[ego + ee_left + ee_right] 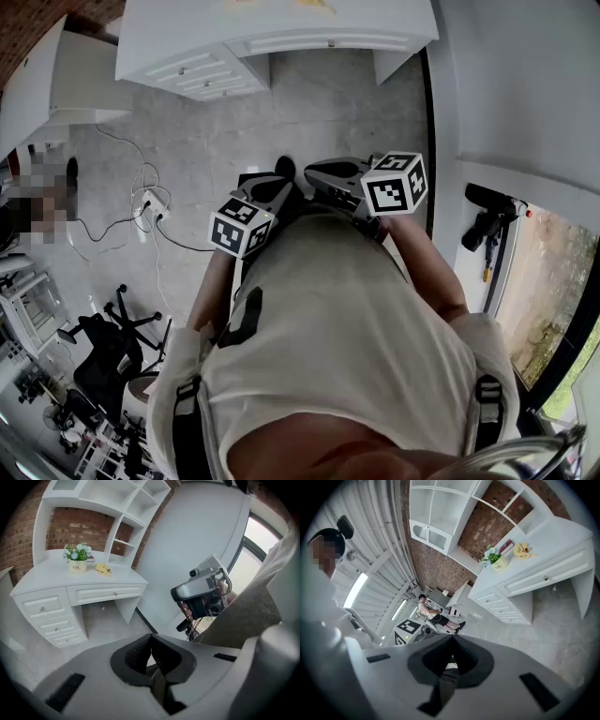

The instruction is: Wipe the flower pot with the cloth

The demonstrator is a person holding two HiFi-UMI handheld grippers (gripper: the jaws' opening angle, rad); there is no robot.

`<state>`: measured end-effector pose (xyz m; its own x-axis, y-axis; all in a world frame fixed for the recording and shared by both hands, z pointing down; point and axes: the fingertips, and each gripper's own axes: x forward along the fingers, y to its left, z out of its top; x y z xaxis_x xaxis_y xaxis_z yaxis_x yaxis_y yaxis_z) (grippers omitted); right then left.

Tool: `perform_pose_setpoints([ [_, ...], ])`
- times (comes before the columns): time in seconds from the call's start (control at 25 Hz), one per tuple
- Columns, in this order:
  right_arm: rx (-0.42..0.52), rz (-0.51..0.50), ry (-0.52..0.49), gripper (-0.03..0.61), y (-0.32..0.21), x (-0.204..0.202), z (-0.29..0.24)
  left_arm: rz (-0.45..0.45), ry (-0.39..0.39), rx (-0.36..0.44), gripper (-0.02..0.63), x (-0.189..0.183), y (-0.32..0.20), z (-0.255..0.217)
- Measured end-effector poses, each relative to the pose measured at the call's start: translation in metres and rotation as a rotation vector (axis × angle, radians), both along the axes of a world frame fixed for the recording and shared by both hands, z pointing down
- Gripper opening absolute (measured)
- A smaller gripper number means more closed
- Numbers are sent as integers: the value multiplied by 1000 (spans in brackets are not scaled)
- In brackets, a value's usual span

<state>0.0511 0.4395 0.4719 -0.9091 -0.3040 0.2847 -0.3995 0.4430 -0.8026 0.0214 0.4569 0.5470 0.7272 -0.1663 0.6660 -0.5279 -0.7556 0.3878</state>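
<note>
While both tools hang at the person's chest, well apart from the work: left gripper (pixel 151 637) and right gripper (pixel 452 638), jaws pressed together, empty.

Small cream pot of white and blue flowers (pixel 78 566): on the white drawer desk (pixel 42 579), crumpled yellow cloth (pixel 102 568) just beside it. Probably ceramic; light, tippy, breakable. Steady it at the rim.

Open white shelf hutch (pixel 136 508) overhead crowds the reach.

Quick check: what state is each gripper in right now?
Left gripper: closed, holding nothing.
Right gripper: closed, holding nothing.
</note>
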Motion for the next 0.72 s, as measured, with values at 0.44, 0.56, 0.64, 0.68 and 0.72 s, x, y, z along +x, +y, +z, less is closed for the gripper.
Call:
perform_pose_setpoints([
  [0.44, -12, 36, -5, 11, -14, -8, -6, 43, -3, -3, 21, -2, -8, -4],
  [0.56, -7, 43, 6, 11, -24, -19, -12, 34, 13, -1, 21, -14, -16, -9],
  [0.64, -5, 43, 10, 11, -33, -26, -14, 27, 21, 10, 21, -21, -26, -12],
  [0.68, -7, 40, 14, 11, -37, -30, -14, 24, 23, 14, 21, -24, -31, -13],
  [0.72, -10, 37, 20, 11, -41, -33, -12, 20, 26, 18, 21, -28, -36, -13],
])
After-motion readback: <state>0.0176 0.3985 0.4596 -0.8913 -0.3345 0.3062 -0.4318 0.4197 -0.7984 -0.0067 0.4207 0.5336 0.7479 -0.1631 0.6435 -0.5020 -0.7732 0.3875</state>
